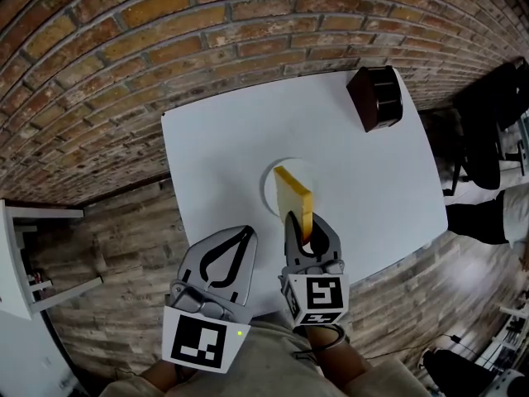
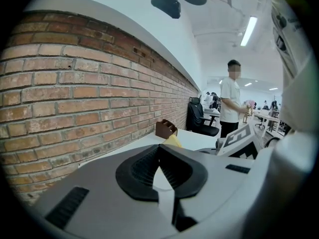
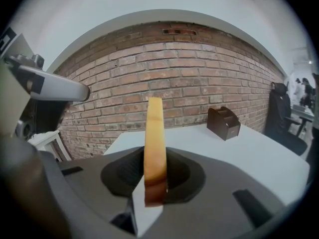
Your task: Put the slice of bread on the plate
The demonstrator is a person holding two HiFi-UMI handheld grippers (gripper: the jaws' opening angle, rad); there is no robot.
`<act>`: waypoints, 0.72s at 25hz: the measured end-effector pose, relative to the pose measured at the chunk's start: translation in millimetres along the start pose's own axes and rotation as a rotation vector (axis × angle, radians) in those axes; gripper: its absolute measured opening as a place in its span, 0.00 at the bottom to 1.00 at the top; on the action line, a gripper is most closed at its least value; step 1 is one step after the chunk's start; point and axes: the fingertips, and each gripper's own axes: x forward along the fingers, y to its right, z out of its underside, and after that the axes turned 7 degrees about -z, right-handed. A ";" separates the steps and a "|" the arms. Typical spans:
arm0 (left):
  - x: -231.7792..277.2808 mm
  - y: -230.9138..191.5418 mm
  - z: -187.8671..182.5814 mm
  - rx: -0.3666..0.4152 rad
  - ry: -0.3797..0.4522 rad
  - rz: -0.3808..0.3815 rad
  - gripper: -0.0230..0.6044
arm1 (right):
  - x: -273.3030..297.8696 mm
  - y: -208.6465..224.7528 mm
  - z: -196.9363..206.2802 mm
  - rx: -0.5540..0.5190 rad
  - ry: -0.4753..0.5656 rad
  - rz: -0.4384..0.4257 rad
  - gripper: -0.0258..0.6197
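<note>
A yellow slice of bread (image 1: pixel 295 197) stands on edge between the jaws of my right gripper (image 1: pixel 302 222), which is shut on its lower end. In the head view it hangs over the white plate (image 1: pixel 270 187) in the middle of the white table (image 1: pixel 215 147); I cannot tell whether it touches the plate. The right gripper view shows the slice (image 3: pixel 154 143) upright in that gripper (image 3: pixel 153 156). My left gripper (image 1: pixel 246 233) stays beside it near the table's front edge, tips together and holding nothing. From the left gripper (image 2: pixel 159 147) a corner of the bread (image 2: pixel 173 141) shows.
A dark brown box (image 1: pixel 376 98) stands at the table's far right corner. A brick wall (image 1: pixel 165 40) runs behind the table. Office chairs (image 1: pixel 488 131) are to the right, and a white shelf (image 1: pixel 25 263) to the left. A person (image 2: pixel 232 103) stands in the background.
</note>
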 end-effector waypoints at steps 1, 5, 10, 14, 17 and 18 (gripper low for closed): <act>0.8 -0.2 -0.2 -0.001 -0.001 -0.002 0.05 | 2.0 0.6 1.4 -0.002 -0.005 -0.002 0.18; 5.0 -2.2 -0.6 -0.009 -0.001 -0.005 0.05 | 10.7 3.2 6.3 -0.006 -0.025 -0.007 0.18; 12.5 -2.9 0.9 -0.012 -0.014 0.002 0.05 | 20.3 5.7 10.9 -0.003 -0.045 -0.013 0.18; 20.1 -2.9 0.8 -0.011 -0.020 0.011 0.05 | 26.9 8.1 16.0 0.027 -0.062 -0.027 0.18; 24.9 -3.1 1.3 -0.011 -0.027 0.020 0.05 | 31.8 10.8 22.6 0.063 -0.082 -0.039 0.18; 26.1 -3.3 1.3 -0.011 -0.029 0.021 0.05 | 33.1 12.5 24.6 0.077 -0.087 -0.039 0.18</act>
